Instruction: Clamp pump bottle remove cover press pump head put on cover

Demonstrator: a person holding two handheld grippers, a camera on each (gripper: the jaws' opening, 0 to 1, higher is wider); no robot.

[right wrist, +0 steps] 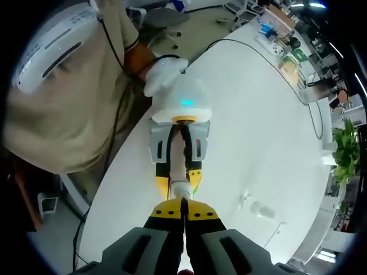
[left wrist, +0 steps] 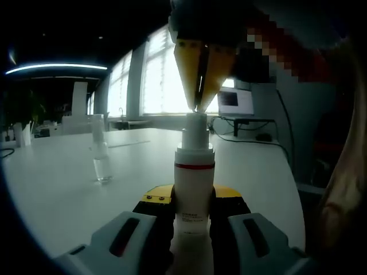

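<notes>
Clamping pump bottle [left wrist: 194,189] centre frame, left gripper [left wrist: 192,209] grips body; right gripper [left wrist: 200,80], jaws together, touches pump head [left wrist: 195,129]. Press straight down; clear cover [left wrist: 100,149] left.

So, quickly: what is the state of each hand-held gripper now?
Left hand-held gripper: closed, holding the pump bottle.
Right hand-held gripper: closed, tips on the pump head.

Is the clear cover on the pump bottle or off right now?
Off. The clear cover stands apart on the table, while the right gripper touches the bare pump head with shut jaws.
</notes>
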